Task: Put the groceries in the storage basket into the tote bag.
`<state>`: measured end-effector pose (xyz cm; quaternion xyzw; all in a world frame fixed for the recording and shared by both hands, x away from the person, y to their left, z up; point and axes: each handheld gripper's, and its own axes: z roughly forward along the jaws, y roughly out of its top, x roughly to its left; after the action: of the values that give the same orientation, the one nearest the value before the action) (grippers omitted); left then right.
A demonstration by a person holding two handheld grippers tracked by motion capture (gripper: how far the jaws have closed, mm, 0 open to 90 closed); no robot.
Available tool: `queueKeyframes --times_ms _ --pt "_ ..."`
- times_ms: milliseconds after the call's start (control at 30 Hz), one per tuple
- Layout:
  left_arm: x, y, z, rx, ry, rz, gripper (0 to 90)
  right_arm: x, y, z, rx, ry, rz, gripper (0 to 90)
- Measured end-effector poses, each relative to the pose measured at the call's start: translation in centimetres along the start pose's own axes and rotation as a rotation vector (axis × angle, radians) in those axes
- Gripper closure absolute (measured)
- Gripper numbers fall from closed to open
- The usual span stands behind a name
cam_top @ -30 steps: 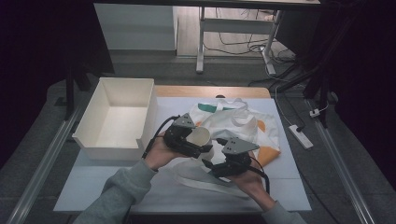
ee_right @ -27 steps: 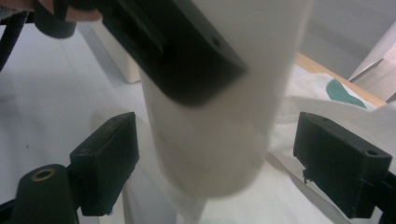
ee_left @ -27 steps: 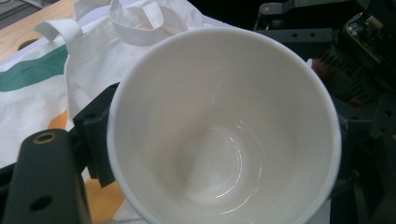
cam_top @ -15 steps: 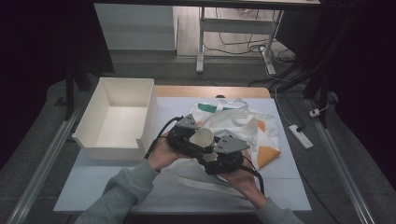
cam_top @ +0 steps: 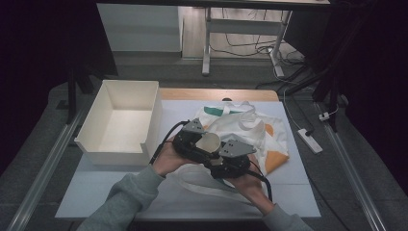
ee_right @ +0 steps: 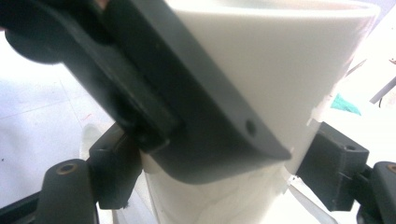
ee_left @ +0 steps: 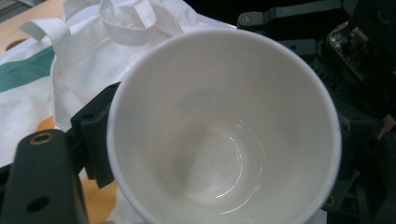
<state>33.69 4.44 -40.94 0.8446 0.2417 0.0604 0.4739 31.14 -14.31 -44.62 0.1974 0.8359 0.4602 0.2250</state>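
Dark room, lit tabletop [cam_top: 96,192] under a white sheet. An open white box [cam_top: 91,144] sits at its left, and a white tote bag [cam_top: 250,130] with green and orange patches lies mid-right.

The paper cup [ee_left: 224,130] is off the surface, above the near edge of the tote bag and between both tools. The left tongs [cam_top: 207,144] are clenched on it. One jaw lies along the outer wall near the rim, and the mouth faces that tool's camera.

The right tongs [ee_right: 222,177] straddle the lower part of the cup and have just been closing with the cup between them. The pads sit at the wall on both sides, but I cannot tell if they bite yet.

Risks as I judge them:
- Thin paper wall. If both tools squeeze at once, the cup goes oval or creases, and the rim side is the weakest.
- Early release. If the left lets go before the right has real contact, the cup drops onto the bag and rolls, as it is tapered and light.
- Tool clash. The left jaw crosses right over the right tool's grip zone, so the jaws can foul each other and twist the cup.
- Bag strap. A white strip shows by the right pad. If it gets pinched in, the bag drags along.
- Taper. A grip low on the cone can squirt the cup upward out of the pads.
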Motion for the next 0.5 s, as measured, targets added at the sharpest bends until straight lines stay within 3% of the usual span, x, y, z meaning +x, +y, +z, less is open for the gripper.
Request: queueKeyframes --times_ms 300,500 --pt "0.5 0.2 -3.0 -0.085 0.033 -0.014 13.1 -1.5 -0.6 -0.6 -0.003 -0.035 0.033 22.6" --pt "1.8 -0.7 -4.5 -0.073 0.094 -0.037 13.8 -4.3 -1.9 -1.6 0.003 -0.113 0.077 22.6"
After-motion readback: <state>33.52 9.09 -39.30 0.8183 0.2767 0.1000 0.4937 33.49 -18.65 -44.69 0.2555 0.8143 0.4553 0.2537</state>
